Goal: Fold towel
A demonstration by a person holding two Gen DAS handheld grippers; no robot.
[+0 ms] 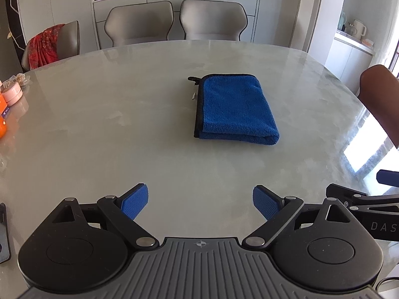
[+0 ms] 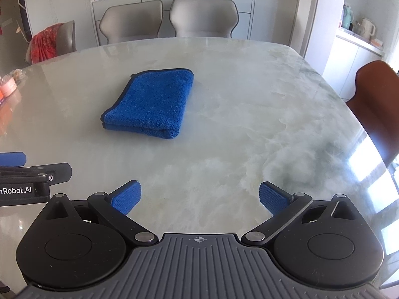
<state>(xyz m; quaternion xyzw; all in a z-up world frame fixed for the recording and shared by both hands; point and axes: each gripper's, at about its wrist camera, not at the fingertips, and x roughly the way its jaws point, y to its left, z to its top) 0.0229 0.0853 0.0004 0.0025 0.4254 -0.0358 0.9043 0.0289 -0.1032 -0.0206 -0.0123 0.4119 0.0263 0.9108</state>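
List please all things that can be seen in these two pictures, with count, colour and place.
towel: 1, blue with black edge, folded, middle of table
table: 1, pale marble
grey chairs: 2, far side of table
chair with red cloth: 1, far left
brown chair: 1, right side
pink jar: 1, left table edge
sideboard: 1, white, behind chairs, small items on top
left claw: 1, black, blue pads, open, near edge, empty
right claw: 1, same, open, empty

towel (image 1: 237, 109) on table (image 1: 124, 124), chairs (image 1: 210, 20) behind
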